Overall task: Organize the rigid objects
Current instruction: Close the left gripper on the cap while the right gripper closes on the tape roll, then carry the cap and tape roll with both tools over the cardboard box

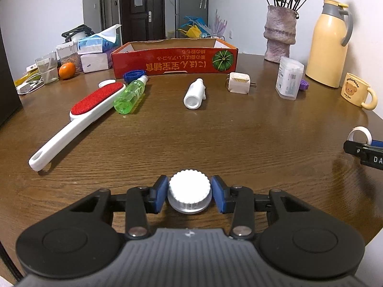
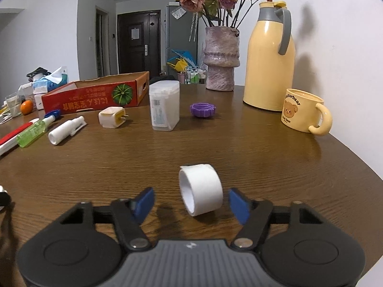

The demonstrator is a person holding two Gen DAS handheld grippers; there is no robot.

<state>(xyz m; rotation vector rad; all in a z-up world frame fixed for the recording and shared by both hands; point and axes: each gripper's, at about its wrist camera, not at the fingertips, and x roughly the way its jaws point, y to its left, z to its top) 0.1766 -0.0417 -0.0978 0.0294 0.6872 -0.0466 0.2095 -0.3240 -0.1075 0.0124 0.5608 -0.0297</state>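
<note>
My left gripper [image 1: 189, 195] has its blue pads against both sides of a small clear jar with a ribbed white lid [image 1: 189, 189], near the table's front edge. My right gripper [image 2: 190, 203] is open around a white tape roll [image 2: 201, 189] that lies on the table between its fingers, closer to the right finger. The red cardboard box [image 1: 174, 63] stands open at the back; it also shows in the right wrist view [image 2: 95, 98]. A lint brush [image 1: 79, 117], green spray bottle [image 1: 130, 94], white bottle [image 1: 195, 94] and plug adapter [image 1: 239, 82] lie before it.
A clear cotton-swab box [image 2: 164, 106], purple lid [image 2: 203, 110], bear mug [image 2: 302, 111], yellow thermos [image 2: 269, 59] and flower vase [image 2: 221, 57] stand at the right and back. A glass [image 1: 47, 68], orange [image 1: 67, 70], blue lid [image 1: 134, 74] and tissue packs [image 1: 95, 45] sit at the left.
</note>
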